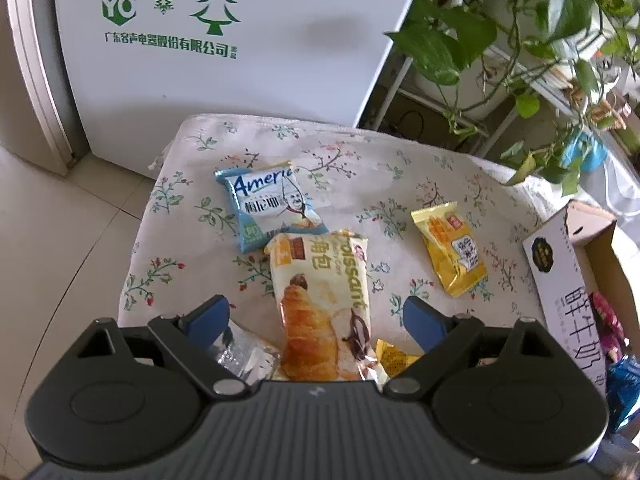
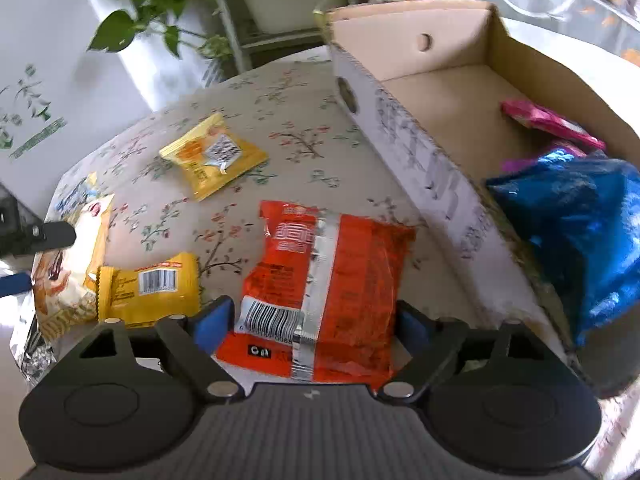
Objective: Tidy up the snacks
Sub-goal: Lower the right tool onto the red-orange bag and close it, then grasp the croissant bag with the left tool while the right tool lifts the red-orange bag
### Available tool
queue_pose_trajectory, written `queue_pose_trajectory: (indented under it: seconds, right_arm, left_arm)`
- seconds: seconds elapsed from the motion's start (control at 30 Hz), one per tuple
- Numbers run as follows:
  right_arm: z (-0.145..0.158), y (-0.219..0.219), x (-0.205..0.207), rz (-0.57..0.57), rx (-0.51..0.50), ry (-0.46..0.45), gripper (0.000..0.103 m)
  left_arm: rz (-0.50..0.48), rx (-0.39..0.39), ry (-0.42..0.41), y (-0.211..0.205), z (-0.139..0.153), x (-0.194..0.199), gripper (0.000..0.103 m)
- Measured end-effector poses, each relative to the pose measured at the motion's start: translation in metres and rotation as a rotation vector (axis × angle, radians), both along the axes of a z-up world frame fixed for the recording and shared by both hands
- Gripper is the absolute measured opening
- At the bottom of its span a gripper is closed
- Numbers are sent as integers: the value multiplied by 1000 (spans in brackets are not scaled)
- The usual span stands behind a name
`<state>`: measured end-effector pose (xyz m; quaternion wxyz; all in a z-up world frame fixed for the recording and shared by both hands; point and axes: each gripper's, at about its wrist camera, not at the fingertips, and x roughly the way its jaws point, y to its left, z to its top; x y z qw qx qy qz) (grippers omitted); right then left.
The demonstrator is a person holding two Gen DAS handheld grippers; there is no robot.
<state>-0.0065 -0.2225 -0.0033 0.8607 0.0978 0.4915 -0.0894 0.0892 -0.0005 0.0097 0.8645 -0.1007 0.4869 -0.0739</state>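
Orange is the snack packet (image 2: 320, 280) between my right gripper (image 2: 314, 320) jaws; both blue pads (image 2: 214, 320) stand at its edges, but I cannot tell if they press it. It lies on the floral cloth (image 2: 288, 148) just beside the cardboard box (image 2: 420, 152). My left gripper (image 1: 316, 320) is wide open around the croissant packet (image 1: 320, 300), not touching it.
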Motion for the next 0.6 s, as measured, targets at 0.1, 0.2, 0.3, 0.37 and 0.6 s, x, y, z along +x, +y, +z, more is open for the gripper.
queue_pose_trajectory:
  seconds: [0.1,0.2,0.3,0.37,0.6]
  right_arm:
    - [2,6,1,73,38,-23,81]
    - [4,14,4,153,39,-43,81]
    - [7,16,7,181,-23,-61,81]
    - [6,9,10,161,5,-49,82]
    - [-1,1,23,124,54,12,93]
  left_arm:
    - [13,-5,-10,6,3,0,93]
    - [8,3,-14,7,2,0,93]
    - [-19,27,-8,0,-2,-1,93]
    - [-43,64,0,-7,-6,-2,93]
    - [-65,216,-19,-30,-20,-2,96]
